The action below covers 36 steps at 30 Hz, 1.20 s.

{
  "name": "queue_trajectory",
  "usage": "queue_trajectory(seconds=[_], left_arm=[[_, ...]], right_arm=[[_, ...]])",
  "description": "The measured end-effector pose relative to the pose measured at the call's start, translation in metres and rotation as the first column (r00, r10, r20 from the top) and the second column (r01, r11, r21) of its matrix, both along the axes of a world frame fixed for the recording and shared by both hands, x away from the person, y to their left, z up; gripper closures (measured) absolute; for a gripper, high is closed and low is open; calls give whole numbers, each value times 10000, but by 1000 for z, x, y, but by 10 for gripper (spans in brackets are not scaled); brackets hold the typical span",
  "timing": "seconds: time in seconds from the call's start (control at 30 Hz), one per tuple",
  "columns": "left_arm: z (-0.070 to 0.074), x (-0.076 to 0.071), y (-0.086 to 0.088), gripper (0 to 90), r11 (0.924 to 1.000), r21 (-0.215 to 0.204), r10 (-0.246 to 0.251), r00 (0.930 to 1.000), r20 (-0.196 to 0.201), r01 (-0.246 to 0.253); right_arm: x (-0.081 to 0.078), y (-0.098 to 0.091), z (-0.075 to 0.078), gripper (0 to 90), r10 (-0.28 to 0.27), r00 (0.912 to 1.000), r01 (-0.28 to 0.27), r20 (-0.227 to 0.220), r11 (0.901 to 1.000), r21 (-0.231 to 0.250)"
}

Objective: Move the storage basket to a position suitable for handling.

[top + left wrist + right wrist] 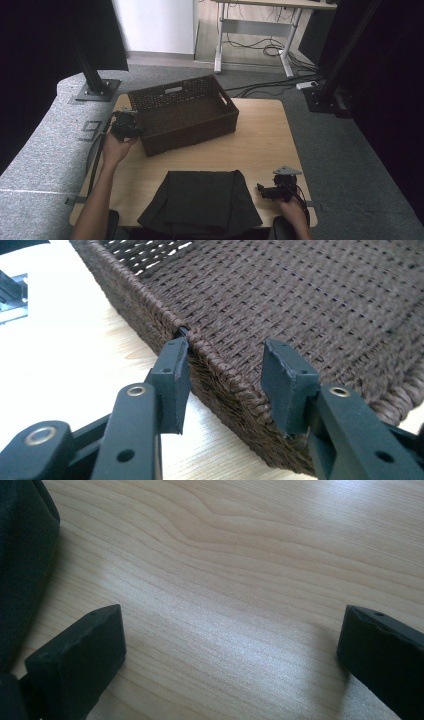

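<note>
Currently the woven basket (182, 112) stands at the upper centre of the high view, on the far half of the tabletop (260, 145), empty as far as its weave shows. My left tool (225, 372) straddles its near-left rim: one pad (172, 382) lies outside against the wall, the other pad (287, 385) sits inside with a gap to the weave, so the jaws are partly closed around the rim but not yet clamped on it. I judge the grasp on the basket as begun and unfinished; closing fully and then moving the basket remain.

At the lower centre of the high view a dark cloth (200, 202) lies flat at the near edge, well apart from the basket and untouched. My right tool (272, 190) rests just beside the cloth at the lower right, jaws wide apart over bare wood, holding nothing.
</note>
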State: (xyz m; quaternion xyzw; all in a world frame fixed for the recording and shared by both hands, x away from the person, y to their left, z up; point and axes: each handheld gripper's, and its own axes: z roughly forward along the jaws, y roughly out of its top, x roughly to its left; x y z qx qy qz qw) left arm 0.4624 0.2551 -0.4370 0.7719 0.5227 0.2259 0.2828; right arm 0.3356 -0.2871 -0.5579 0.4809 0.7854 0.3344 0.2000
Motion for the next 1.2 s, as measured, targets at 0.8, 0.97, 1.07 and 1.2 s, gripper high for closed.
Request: queue_trajectory(seconds=[0.8, 0.97, 1.07, 1.2], left_arm=[[0, -6, -13, 704, 9975, 91, -697, 9975, 126, 696], [-2, -16, -17, 715, 9959, -198, -880, 9958, 249, 885], [-2, -24, -19, 713, 9960, -240, -852, 9960, 285, 859], [-3, -30, -20, 709, 9965, -225, -798, 9964, 302, 805]], right_arm=[[0, 0, 0, 0, 22, 10000, -22, -8, 10000, 3], [0, 0, 0, 0, 18, 10000, -18, -11, 10000, 5], [0, 0, 0, 0, 20, 10000, -20, -11, 10000, 4], [0, 0, 0, 0, 27, 10000, -27, -22, 10000, -6]])
